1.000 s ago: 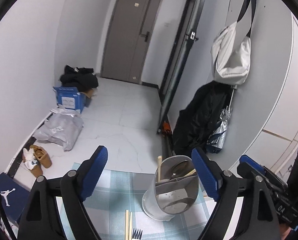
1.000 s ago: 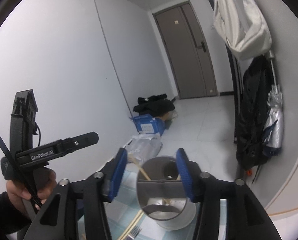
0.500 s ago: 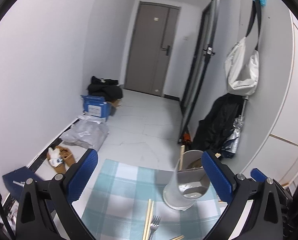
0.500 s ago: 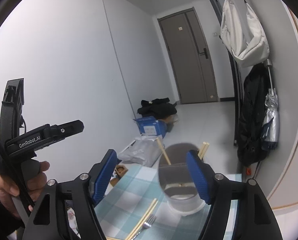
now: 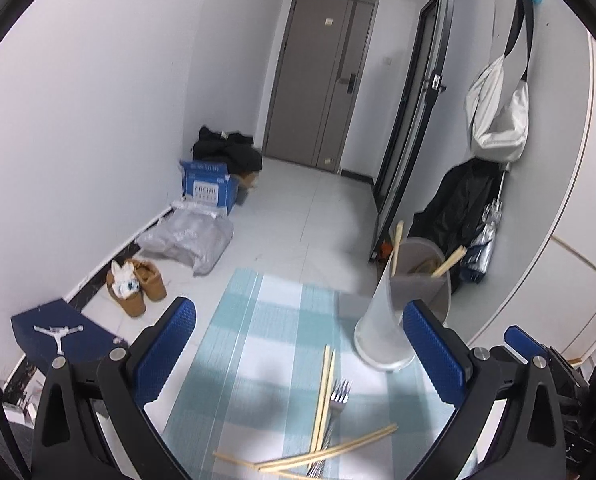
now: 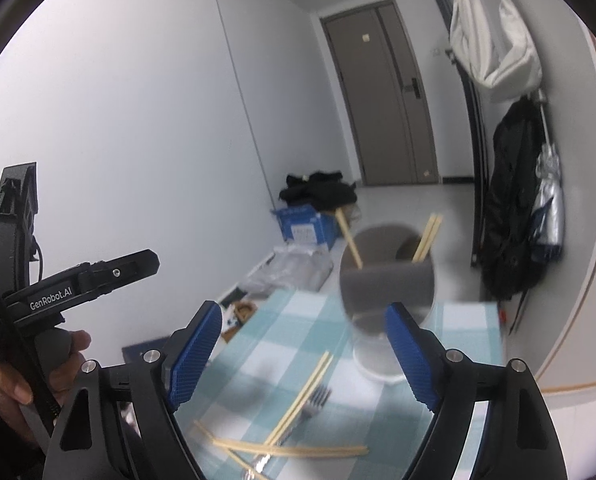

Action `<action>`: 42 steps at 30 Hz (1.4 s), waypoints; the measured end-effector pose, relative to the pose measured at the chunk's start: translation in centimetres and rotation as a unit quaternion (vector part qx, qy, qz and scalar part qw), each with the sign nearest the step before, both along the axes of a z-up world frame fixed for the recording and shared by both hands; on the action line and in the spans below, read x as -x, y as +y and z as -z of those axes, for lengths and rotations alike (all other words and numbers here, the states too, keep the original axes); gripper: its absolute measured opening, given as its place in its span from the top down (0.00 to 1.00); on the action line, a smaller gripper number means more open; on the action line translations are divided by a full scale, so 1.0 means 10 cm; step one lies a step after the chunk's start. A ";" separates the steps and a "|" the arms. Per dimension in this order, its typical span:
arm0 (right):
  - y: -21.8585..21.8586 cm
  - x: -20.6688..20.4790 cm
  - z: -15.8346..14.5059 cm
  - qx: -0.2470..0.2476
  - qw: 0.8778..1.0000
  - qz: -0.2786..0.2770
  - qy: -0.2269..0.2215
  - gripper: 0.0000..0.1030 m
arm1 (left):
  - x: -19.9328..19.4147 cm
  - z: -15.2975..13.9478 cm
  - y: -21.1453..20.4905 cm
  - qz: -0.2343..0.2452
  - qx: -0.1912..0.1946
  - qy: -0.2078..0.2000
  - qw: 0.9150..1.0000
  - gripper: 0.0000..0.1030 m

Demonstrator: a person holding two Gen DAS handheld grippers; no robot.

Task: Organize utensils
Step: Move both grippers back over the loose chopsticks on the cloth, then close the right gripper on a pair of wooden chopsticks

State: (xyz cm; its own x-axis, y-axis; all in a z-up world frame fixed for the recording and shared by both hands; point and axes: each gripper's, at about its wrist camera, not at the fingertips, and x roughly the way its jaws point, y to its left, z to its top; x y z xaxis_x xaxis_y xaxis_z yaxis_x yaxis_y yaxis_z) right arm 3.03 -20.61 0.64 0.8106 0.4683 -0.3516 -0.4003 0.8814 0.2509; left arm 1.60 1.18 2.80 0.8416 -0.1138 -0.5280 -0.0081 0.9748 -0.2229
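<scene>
Both tongs agape, nothing gripped: left tongs point(image 5: 298, 350) fully spread, right tongs point(image 6: 303, 356) just been widening, empty. Ahead of both, loose chopsticks point(image 5: 323, 396) crossed over a fork point(image 5: 337, 394) on the cloth point(image 5: 258, 320). Likely to snag or scatter when pinching one from the pile. Just beyond, holder point(image 5: 409, 300), tall, already stocked; easily tipped by a careless nudge.

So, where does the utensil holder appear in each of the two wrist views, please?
Left wrist view: the utensil holder stands right of centre on the checked tablecloth, just behind the right blue pad.
Right wrist view: the holder is near the centre, blurred, above the right blue pad.
Shared landmark: the fork beside the loose chopsticks, in front of the holder.
</scene>
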 end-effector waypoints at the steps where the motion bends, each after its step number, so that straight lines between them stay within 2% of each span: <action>1: 0.02 0.01 0.04 0.003 1.000 -0.002 0.004 0.19 | 0.03 0.05 0.02 0.001 0.003 0.004 1.000 0.01; 10: 0.30 -0.04 0.56 0.050 0.994 -0.042 0.087 0.19 | 0.03 0.42 0.28 -0.009 0.023 0.061 0.998 0.01; 15: 0.49 -0.10 0.83 0.083 0.986 -0.066 0.128 0.19 | -0.03 0.47 0.42 -0.021 0.047 0.082 0.995 0.01; 20: 0.80 -0.07 1.07 0.132 0.972 -0.112 0.156 0.20 | -0.09 0.51 0.60 -0.037 0.079 0.094 0.992 0.01; 24: 1.12 -0.05 1.20 0.180 0.956 -0.164 0.165 0.31 | -0.12 0.52 0.73 -0.055 0.097 0.098 0.989 0.01; 27: 1.30 -0.05 1.26 0.210 0.944 -0.200 0.157 0.35 | -0.12 0.54 0.83 -0.066 0.112 0.101 0.986 0.01; 33: 1.64 -0.10 1.46 0.296 0.912 -0.248 0.141 0.45 | -0.12 0.57 1.01 -0.088 0.138 0.108 0.980 0.01; 34: 1.66 -0.11 1.49 0.302 0.910 -0.249 0.141 0.47 | -0.13 0.57 1.03 -0.092 0.141 0.108 0.980 0.01; 36: 1.71 -0.16 1.54 0.315 0.904 -0.252 0.144 0.60 | -0.13 0.58 1.07 -0.098 0.147 0.108 0.978 0.01; 37: 1.73 -0.18 1.55 0.319 0.901 -0.254 0.145 0.62 | -0.13 0.58 1.08 -0.101 0.149 0.109 0.978 0.01; 42: 1.73 -0.30 1.58 0.324 0.903 -0.249 0.137 0.75 | -0.17 0.63 1.10 -0.104 0.156 0.120 0.975 0.01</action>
